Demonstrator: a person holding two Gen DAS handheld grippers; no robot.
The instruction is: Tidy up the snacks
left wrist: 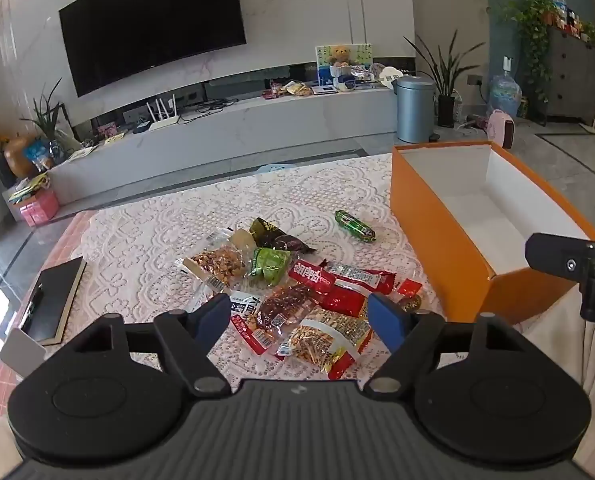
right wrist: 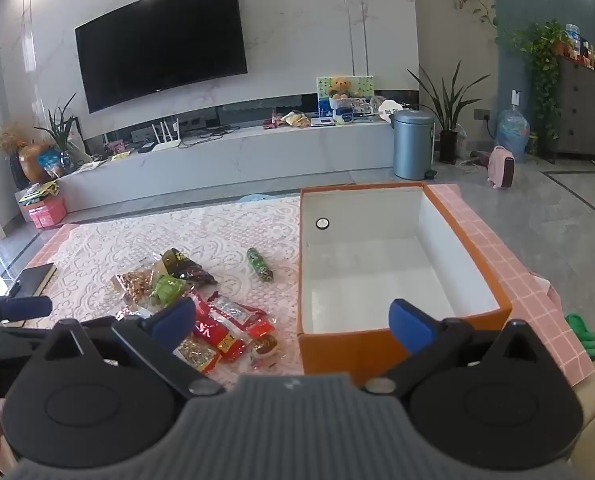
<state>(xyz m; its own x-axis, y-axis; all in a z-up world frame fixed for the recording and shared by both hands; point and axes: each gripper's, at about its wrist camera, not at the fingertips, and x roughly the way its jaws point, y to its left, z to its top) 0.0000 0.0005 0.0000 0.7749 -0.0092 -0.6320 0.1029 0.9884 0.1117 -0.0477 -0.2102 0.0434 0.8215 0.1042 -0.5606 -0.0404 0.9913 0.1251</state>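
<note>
The task looks to be at its start: the orange box [right wrist: 401, 344] shows only its bare white inside, and no snack is in hand. Far left of the box, a flat dark book-like thing [left wrist: 53, 300] lies on the lace tablecloth [left wrist: 145, 216]. Closer to the box, the snack pile [left wrist: 297, 296] is a loose heap of crinkly, glossy packets, some clear over nuts, some red foil, some green. The left gripper [left wrist: 301, 316] hovers above the pile's near edge, jaws wide and empty. Between pile and box, apart from both, lies a small green cylindrical roll [left wrist: 355, 226]. The right gripper [right wrist: 293, 324], also wide and empty, hangs over the box's near left corner. Next likely comes lowering onto one packet and pinching a slippery edge.
</note>
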